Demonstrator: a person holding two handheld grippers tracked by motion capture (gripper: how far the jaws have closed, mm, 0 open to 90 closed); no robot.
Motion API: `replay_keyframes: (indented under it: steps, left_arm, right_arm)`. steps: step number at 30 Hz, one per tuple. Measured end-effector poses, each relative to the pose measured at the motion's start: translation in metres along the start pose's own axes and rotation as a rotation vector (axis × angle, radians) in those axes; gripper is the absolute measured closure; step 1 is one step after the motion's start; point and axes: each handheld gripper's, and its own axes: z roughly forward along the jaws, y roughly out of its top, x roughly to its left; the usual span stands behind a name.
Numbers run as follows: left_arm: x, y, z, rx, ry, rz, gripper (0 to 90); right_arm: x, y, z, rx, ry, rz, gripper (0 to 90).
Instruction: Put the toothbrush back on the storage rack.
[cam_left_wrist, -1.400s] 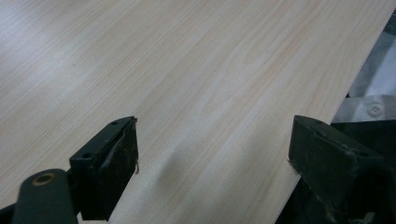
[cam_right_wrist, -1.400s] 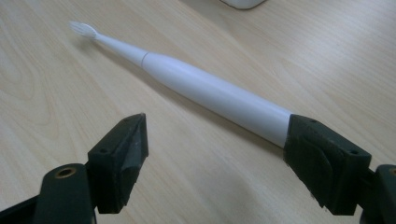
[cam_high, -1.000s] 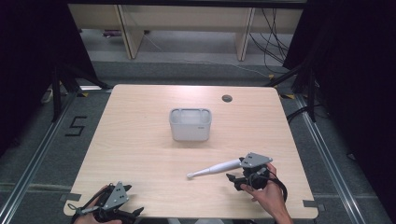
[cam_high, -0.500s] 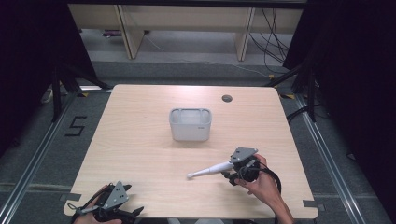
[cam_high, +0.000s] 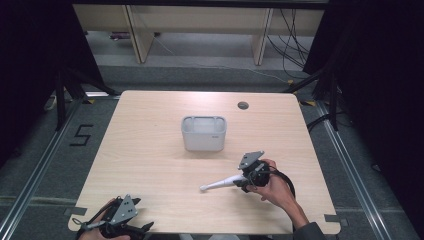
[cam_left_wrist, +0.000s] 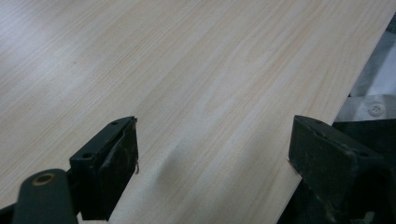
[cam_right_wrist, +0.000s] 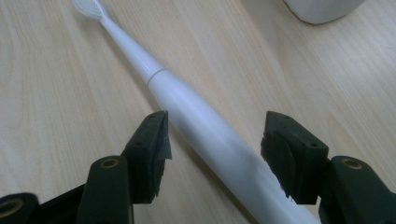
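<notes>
A white electric toothbrush (cam_high: 220, 183) lies flat on the wooden table (cam_high: 150, 150), brush head toward the left. My right gripper (cam_high: 248, 180) is open at its handle end. In the right gripper view the handle (cam_right_wrist: 205, 135) runs between the two spread jaws, and the bristle head (cam_right_wrist: 88, 8) is at the top left. A white rectangular container (cam_high: 203, 133) stands upright at the table's middle, behind the toothbrush. My left gripper (cam_high: 131, 231) rests open at the near left corner, with bare wood (cam_left_wrist: 196, 93) between its jaws.
A round cable hole (cam_high: 243, 105) sits near the table's far right edge. The container's corner (cam_right_wrist: 322, 9) shows at the top of the right gripper view. The table edge (cam_left_wrist: 355, 88) runs close to the left gripper's right jaw. Dark floor and rails surround the table.
My right gripper has moved up and left along the table onto the toothbrush handle, so the handle now lies between its jaws. The left gripper has stayed put.
</notes>
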Motion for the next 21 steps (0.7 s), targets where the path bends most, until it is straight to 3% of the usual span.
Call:
replay_keyframes:
  steps: [4,6,8,9,10,11,12,13,15,18,21]
  left_arm:
    - [0.0006,0.0005,-0.0012,0.007,0.0,0.018,15.7]
    - [-0.0003,-0.0001,0.0,-0.002,0.001,-0.008,15.7]
    - [0.0004,0.0007,-0.0007,-0.001,0.002,0.009,15.7]
    - [0.0006,0.0007,-0.001,0.004,0.002,0.019,15.7]
    - [0.0006,0.0005,-0.001,0.007,0.001,0.02,15.7]
    - [0.0008,0.0003,-0.0009,0.007,-0.002,0.017,15.7]
    - [-0.0003,0.0,0.0,0.001,-0.002,-0.01,15.7]
    - [0.0002,0.0004,-0.0003,0.001,-0.002,-0.004,15.7]
    - [0.0006,0.0007,-0.0011,0.005,0.001,0.015,15.7]
    - [-0.0002,-0.0001,0.0005,-0.001,0.005,-0.008,15.7]
    - [0.0006,0.0008,-0.0009,0.008,-0.001,0.018,15.7]
  right_arm:
    - [-0.0013,0.001,0.0039,0.015,0.017,-0.003,43.7]
    - [-0.0021,0.0014,0.006,0.028,0.023,-0.016,44.6]
    - [-0.0008,0.0019,0.0064,0.039,0.014,0.012,44.9]
    - [-0.0025,0.0027,0.0077,0.039,0.024,-0.018,45.3]
    - [-0.0023,0.0029,0.0086,0.042,0.029,-0.012,45.7]
    - [-0.0027,0.0036,0.0092,0.048,0.031,-0.029,45.9]
    - [-0.0022,0.004,0.0091,0.059,0.029,-0.023,46.1]
    - [-0.0031,0.0046,0.0097,0.06,0.032,-0.042,46.7]
    - [-0.003,0.0054,0.0096,0.064,0.036,-0.035,47.9]
    - [-0.0021,0.0058,0.0094,0.083,0.043,-0.024,49.3]
    - [-0.0025,0.0056,0.0102,0.092,0.051,-0.022,52.3]
